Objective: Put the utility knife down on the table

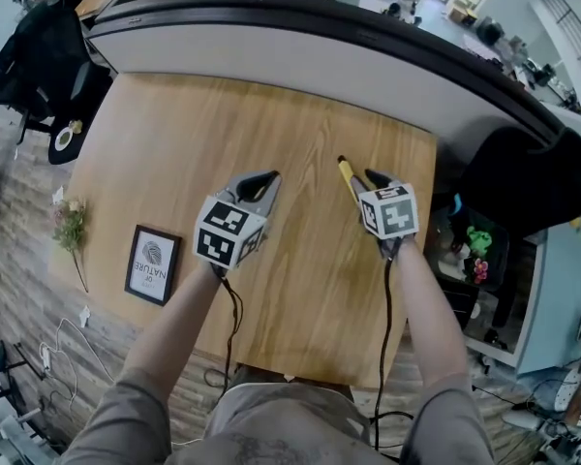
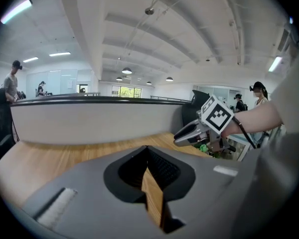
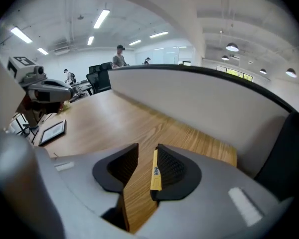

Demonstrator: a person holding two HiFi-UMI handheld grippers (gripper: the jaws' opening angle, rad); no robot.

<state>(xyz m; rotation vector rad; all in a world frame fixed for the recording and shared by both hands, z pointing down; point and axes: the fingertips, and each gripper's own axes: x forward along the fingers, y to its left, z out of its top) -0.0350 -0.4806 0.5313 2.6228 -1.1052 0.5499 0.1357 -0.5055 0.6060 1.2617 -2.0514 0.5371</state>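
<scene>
The yellow utility knife [image 1: 347, 176] lies flat on the wooden table [image 1: 174, 143], just left of my right gripper [image 1: 369, 178]. In the right gripper view the knife [image 3: 155, 170] shows through the gap close to the right pad, down on the table surface and apart from the pads. My right gripper [image 3: 148, 146] stands open above it, holding nothing. My left gripper [image 1: 259, 183] hovers over the middle of the table, its fingertips together and nothing between them [image 2: 147, 148]. Each gripper shows in the other's view: the right gripper [image 2: 187, 133] and the left gripper [image 3: 50, 90].
A framed print [image 1: 152, 264] and a flower sprig [image 1: 71, 227] lie at the table's left. A curved grey partition [image 1: 320, 56] borders the far side. A black chair [image 1: 528, 177] stands past the table's right edge. People stand far off in the room.
</scene>
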